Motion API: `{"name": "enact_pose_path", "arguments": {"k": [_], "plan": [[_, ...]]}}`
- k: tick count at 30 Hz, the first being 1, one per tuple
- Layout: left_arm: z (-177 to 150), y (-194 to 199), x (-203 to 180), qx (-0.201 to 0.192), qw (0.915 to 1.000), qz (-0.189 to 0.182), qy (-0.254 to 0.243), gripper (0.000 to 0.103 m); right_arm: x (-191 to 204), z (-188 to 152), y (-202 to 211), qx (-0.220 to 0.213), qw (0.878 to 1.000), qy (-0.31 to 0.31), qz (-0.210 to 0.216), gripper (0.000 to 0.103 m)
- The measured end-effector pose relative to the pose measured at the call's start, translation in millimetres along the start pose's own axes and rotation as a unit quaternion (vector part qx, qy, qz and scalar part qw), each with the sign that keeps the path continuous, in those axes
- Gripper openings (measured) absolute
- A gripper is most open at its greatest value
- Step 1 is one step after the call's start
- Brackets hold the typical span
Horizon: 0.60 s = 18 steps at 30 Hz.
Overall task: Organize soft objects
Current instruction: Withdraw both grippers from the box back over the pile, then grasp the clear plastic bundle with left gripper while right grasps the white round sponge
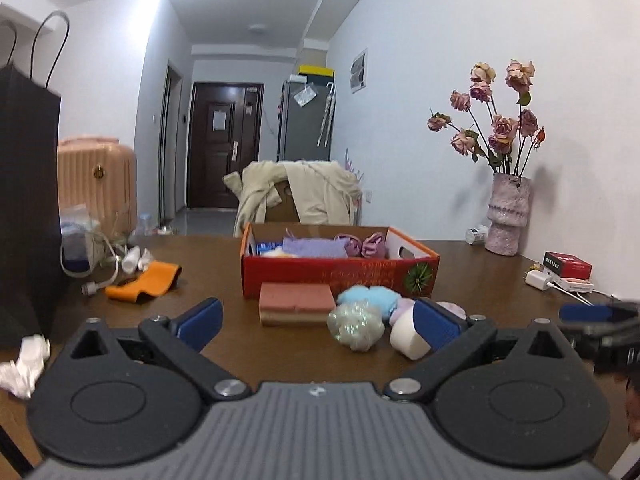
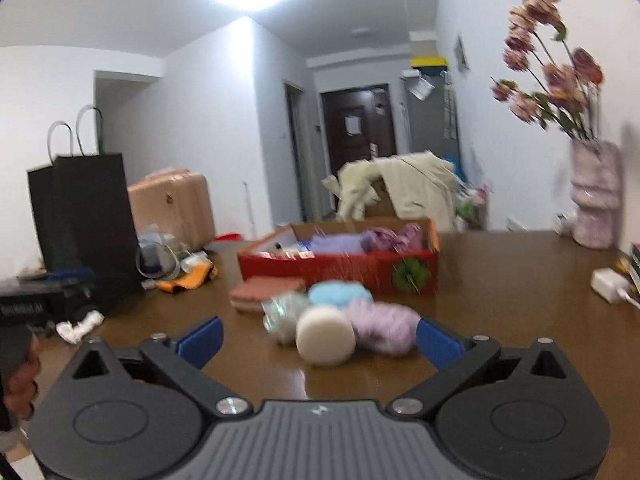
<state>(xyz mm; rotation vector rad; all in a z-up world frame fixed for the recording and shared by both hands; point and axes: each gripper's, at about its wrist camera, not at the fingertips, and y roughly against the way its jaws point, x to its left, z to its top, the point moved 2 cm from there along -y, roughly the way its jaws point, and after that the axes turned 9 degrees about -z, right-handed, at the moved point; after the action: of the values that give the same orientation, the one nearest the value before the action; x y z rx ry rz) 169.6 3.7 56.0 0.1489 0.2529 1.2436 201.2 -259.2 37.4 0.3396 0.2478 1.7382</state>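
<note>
- Two grippers hang over the brown tabletop (image 1: 460, 276), each with its blue-padded fingers spread wide and nothing between them: the left gripper (image 1: 316, 322) and the right gripper (image 2: 320, 340).
- Just ahead of both lies a cluster of soft things, touching one another: a pink sponge block (image 1: 297, 304), a blue fluffy ball (image 1: 370, 296), a shiny mesh scrubber (image 1: 355, 324), a white round sponge (image 2: 325, 336) and a lilac puff (image 2: 382, 326).
- Behind the cluster stands a red cardboard box (image 1: 340, 274), open at the top, with lilac cloth (image 1: 314, 247) and a mauve fabric piece (image 1: 366, 245) inside.
- An orange cloth (image 1: 144, 282) lies to the left of the box, apart from the cluster.
- A vase of dried roses (image 1: 506, 216) stands by the wall at the right.
- A black paper bag (image 2: 86, 216) stands at the left edge.
- The right wrist view is blurred.
</note>
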Motion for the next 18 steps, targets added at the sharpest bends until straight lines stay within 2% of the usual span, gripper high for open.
{"name": "enact_pose_path", "arguments": {"k": [3,7,9,11,13,18], "plan": [[-5,-8,6,0.01,0.9998,0.01,0.012,0.103,4,-8,-1,0.021,1.0,0.003,0.001,0.103],[-11,-23,8,0.03,0.9991,0.004,0.03,0.103,7,-8,-5,0.022,1.0,0.009,-0.005,0.103],[-14,-38,6,0.049,0.9975,-0.002,0.05,0.103,4,-8,-13,0.04,0.999,0.001,0.002,0.095],[-14,-53,2,0.065,0.9956,-0.019,0.064,0.103,0,-7,-24,0.062,0.998,-0.013,0.005,0.08],[-12,-71,-3,0.073,0.9947,-0.026,0.067,0.103,-5,-5,-33,0.067,0.997,-0.026,0.003,0.072],[1,-120,0,0.078,0.9946,-0.018,0.066,0.101,-14,11,-59,0.064,0.997,-0.045,0.007,0.065]]}}
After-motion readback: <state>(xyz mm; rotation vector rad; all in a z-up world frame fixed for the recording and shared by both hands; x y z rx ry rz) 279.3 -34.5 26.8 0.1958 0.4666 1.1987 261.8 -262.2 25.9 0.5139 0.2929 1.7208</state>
